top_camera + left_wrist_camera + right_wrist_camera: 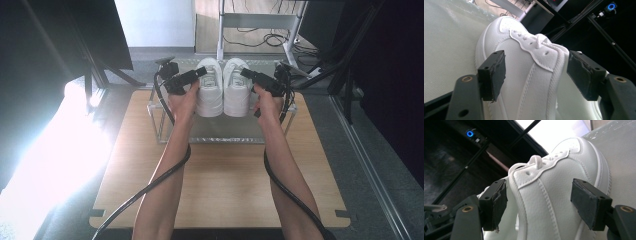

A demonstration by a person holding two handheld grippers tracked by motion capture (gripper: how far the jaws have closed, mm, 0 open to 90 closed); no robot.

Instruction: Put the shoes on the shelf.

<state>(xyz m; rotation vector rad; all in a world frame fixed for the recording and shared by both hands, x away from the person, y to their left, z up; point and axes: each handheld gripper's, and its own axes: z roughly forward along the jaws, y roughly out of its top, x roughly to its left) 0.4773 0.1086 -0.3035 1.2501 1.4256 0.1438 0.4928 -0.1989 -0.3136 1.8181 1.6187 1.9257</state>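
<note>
Two white sneakers stand side by side, toes away from me, on a frosted shelf (225, 131). My left gripper (200, 73) is at the outer side of the left sneaker (210, 95). In the left gripper view this sneaker (516, 50) sits between the open jaws of the left gripper (536, 70), and its collar is near the right pad (580, 72). My right gripper (246, 73) is at the outer side of the right sneaker (238, 94). That sneaker (564, 170) lies between the spread jaws of the right gripper (540, 200). Neither pair of pads presses the leather.
The shelf is a clear-walled riser on a wooden table (225, 180). Black frame posts (350, 75) stand at the right, and dark panels (95, 30) at the left. A white table frame (255, 22) and floor cables lie beyond. Bright glare (60, 150) covers the left floor.
</note>
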